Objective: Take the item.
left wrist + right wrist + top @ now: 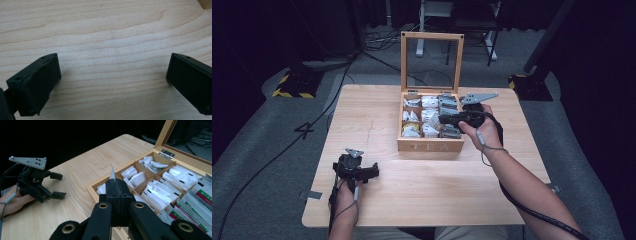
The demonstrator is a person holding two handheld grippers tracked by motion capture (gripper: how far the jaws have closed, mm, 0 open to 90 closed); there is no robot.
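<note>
My right claw (117, 192) is pinching a tea bag (112, 173) over the box (140, 182) mid-frame, left claw (362, 172) spread idle, so unloading's barely begun, I'd guess.

A wooden tea box (430, 145) sits near the table's (412, 200) far edge, lid (431, 61) upright, its compartments packed with tea bags (162, 192).

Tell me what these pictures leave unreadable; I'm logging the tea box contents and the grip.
- Packet print: in the high view the sachets in the tea box are too small to read.
- What the right tongs pinch: the closed jaws cover all but a thin white sliver in the right gripper view.
- Box's far-right compartments: cut off by the frame edge there.
- Left tongs: open over bare table.
</note>
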